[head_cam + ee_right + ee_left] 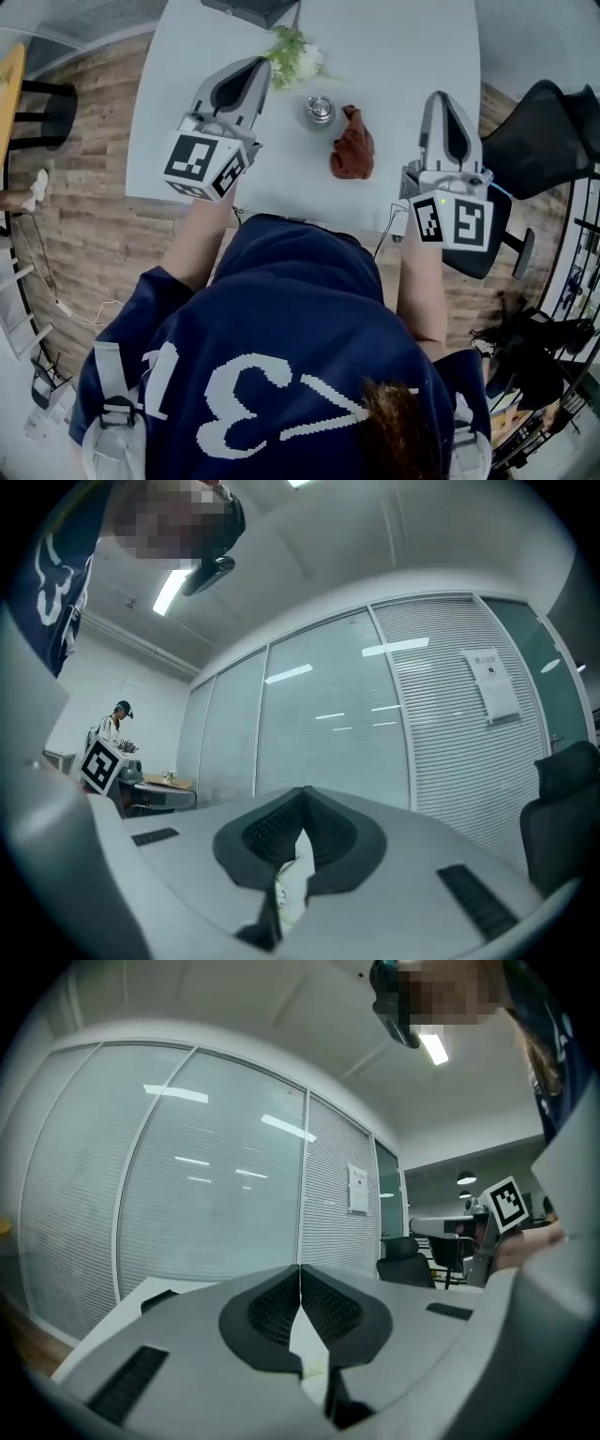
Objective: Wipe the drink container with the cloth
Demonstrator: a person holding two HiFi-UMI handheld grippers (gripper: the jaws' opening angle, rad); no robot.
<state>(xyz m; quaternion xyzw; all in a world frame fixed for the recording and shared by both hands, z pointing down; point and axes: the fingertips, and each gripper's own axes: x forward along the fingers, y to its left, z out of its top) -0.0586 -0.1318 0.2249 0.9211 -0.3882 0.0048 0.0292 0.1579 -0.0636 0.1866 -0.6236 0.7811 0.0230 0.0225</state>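
A small metal drink container [319, 111] stands on the white table [178, 84], seen from above in the head view. Just right of it lies a crumpled brown cloth [353, 148]. My left gripper [260, 67] is raised over the table to the left of the container, its jaws shut with nothing between them; the left gripper view [300, 1277] looks up at glass walls. My right gripper [439, 99] hangs to the right of the cloth, apart from it, also shut and empty [304, 801]. Neither gripper view shows the container or the cloth.
A small bunch of white flowers with green leaves [294, 56] lies behind the container. A dark object [251, 9] sits at the table's far edge. A black office chair [539, 131] stands to the right, and a stool [42, 112] on the wooden floor to the left.
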